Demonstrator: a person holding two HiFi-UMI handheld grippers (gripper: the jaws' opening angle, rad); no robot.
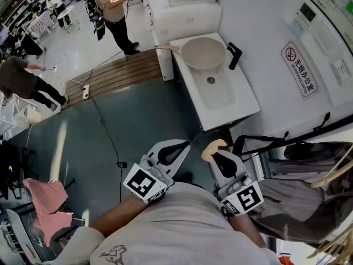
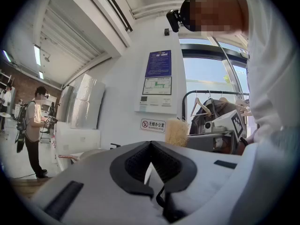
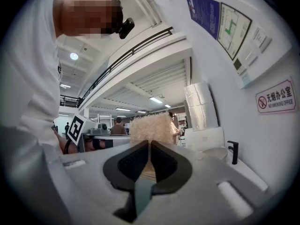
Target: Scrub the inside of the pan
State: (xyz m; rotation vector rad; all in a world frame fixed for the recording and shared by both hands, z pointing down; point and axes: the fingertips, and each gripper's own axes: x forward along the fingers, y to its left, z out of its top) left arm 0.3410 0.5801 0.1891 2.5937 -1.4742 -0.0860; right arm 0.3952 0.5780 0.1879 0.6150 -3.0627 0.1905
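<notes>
A beige pan (image 1: 203,53) with a wooden handle rests across the far end of a white sink (image 1: 229,101), well ahead of both grippers. Its rim also shows in the right gripper view (image 3: 215,153). Held close to my body, my right gripper (image 1: 216,152) is shut on a scrubbing brush with tan bristles (image 1: 212,147). The bristles stick up past the jaws (image 3: 151,128). My left gripper (image 1: 185,145) sits beside it, shut with nothing between its jaws (image 2: 151,146). The brush (image 2: 177,132) appears to the right in the left gripper view.
A black faucet (image 1: 234,55) stands at the sink's right side, next to the pan. A no-smoking sign (image 1: 298,69) hangs on the white wall. Clothes on hangers (image 1: 309,181) are at the right. People stand at the far left on the floor (image 1: 118,10).
</notes>
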